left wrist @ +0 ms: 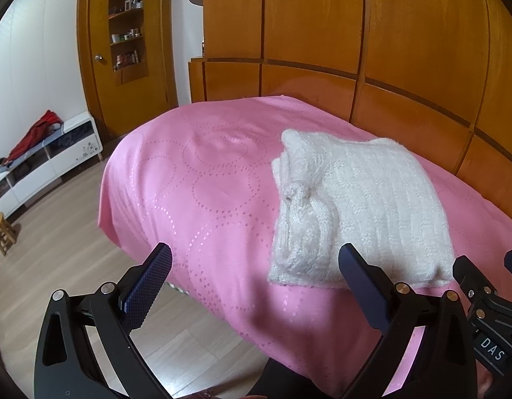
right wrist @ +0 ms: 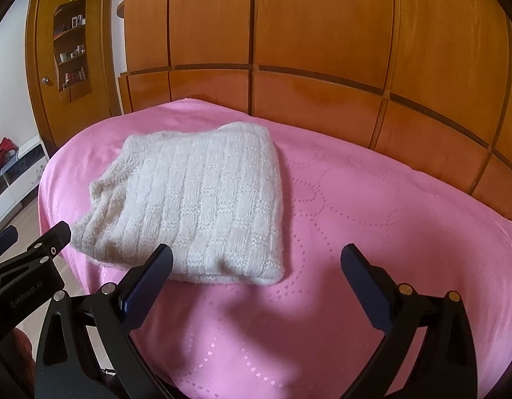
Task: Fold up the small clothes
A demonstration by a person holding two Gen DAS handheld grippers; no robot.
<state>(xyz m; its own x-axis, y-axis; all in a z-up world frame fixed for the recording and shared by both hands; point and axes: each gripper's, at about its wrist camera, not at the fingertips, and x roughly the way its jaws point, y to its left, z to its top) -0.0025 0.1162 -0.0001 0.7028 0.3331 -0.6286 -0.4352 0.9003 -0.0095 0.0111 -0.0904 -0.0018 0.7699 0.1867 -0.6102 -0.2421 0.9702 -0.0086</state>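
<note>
**Left wrist and right wrist views: folded knit on the pink bed**

Left wrist view, nearest first: the left hand-held gripper [left wrist: 255, 257] hangs over the near corner of the bed with its two fingers spread wide and nothing between them. Its right finger overlaps the near edge of the white knitted garment [left wrist: 365, 212] in the picture; whether it touches, I cannot tell. At the far right edge part of the right hand-held gripper [left wrist: 482, 286] shows.

In the right wrist view the right hand-held gripper [right wrist: 257, 259] is likewise spread wide and empty, above the pink bedspread [right wrist: 372, 206]. Its left finger crosses the garment's near edge in the picture. The left hand-held gripper pokes in at the lower left.

The garment lies folded into a thick, roughly square bundle on the bedspread, with its bunched layers showing along the left side.

Beyond the bed stands a wooden panelled headboard wall [right wrist: 322, 33]. Farther left are a wooden door [left wrist: 129, 50], a low white cabinet [left wrist: 46, 166] with red cloth on it, and a small wooden stool [left wrist: 3, 232] on the floor.
</note>
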